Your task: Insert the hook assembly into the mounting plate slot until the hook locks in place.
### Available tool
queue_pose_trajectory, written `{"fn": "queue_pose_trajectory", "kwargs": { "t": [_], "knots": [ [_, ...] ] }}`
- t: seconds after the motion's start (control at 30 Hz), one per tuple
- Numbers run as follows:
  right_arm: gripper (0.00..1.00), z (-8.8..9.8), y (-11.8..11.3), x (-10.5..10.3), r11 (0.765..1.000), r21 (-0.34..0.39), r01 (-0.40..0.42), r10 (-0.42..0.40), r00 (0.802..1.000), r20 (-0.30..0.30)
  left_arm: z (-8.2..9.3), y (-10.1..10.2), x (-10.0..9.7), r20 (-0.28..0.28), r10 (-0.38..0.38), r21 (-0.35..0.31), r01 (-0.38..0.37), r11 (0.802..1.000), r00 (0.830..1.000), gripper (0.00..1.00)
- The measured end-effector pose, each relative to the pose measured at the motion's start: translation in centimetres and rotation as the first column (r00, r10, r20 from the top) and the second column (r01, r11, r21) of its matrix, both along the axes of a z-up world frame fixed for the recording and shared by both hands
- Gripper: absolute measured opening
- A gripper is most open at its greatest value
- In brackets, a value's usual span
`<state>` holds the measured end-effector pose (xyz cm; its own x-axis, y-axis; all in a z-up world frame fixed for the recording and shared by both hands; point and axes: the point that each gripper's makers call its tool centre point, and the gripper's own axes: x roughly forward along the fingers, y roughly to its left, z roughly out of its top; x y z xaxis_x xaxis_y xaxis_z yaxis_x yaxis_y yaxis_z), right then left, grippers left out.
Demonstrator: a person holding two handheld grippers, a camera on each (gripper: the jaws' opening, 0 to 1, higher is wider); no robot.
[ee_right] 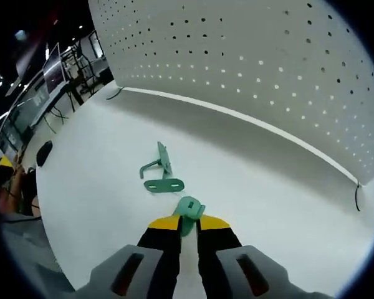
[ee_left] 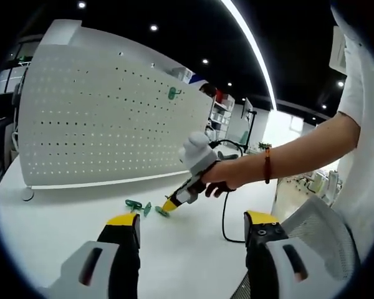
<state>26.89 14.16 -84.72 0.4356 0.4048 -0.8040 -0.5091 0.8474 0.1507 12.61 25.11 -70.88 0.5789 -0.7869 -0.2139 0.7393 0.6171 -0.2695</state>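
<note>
In the right gripper view, the right gripper (ee_right: 188, 223) has its yellow-tipped jaws closed on a small green plastic hook piece (ee_right: 188, 212) at the white tabletop (ee_right: 87, 205); just beyond lie a green slotted mounting plate (ee_right: 164, 185) and a green bent bracket (ee_right: 160, 160); farther stands the white perforated pegboard (ee_right: 255, 68). In the left gripper view, the left gripper (ee_left: 193, 225) hangs open above the table, empty.

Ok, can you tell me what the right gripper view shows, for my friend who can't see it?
The right gripper has its yellow-tipped jaws pinched on a small green hook piece low over a white table. Just ahead, two more green hook parts lie on the table. Behind them stands a white pegboard dotted with small holes.
</note>
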Motion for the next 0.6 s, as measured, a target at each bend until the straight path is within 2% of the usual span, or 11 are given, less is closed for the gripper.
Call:
{"fn": "queue_pose_trajectory", "kwargs": {
  "t": [0.23, 0.4, 0.5, 0.6],
  "knots": [
    [0.07, 0.4, 0.3, 0.4, 0.998, 0.052, 0.022, -0.02, 0.999, -0.039, -0.1, 0.0, 0.0, 0.0, -0.001, 0.002, 0.001, 1.0, 1.0, 0.7],
    [0.07, 0.6, 0.8, 0.5, 0.998, 0.068, 0.007, -0.002, 0.997, -0.071, -0.2, 0.0, 0.0, -0.001, 0.002, 0.004, -0.002, 1.0, 1.0, 0.7],
    [0.06, 0.1, 0.8, 0.1, 0.999, 0.045, -0.024, 0.029, 0.993, -0.117, -0.2, 0.0, 0.0, -0.003, 0.002, 0.004, -0.002, 1.0, 1.0, 0.69],
    [0.06, 0.2, 1.0, 0.1, 0.999, 0.032, -0.042, 0.046, 0.991, -0.126, -0.2, 0.0, 0.0, -0.004, 0.003, 0.005, -0.003, 1.0, 1.0, 0.69]
  ]
}}
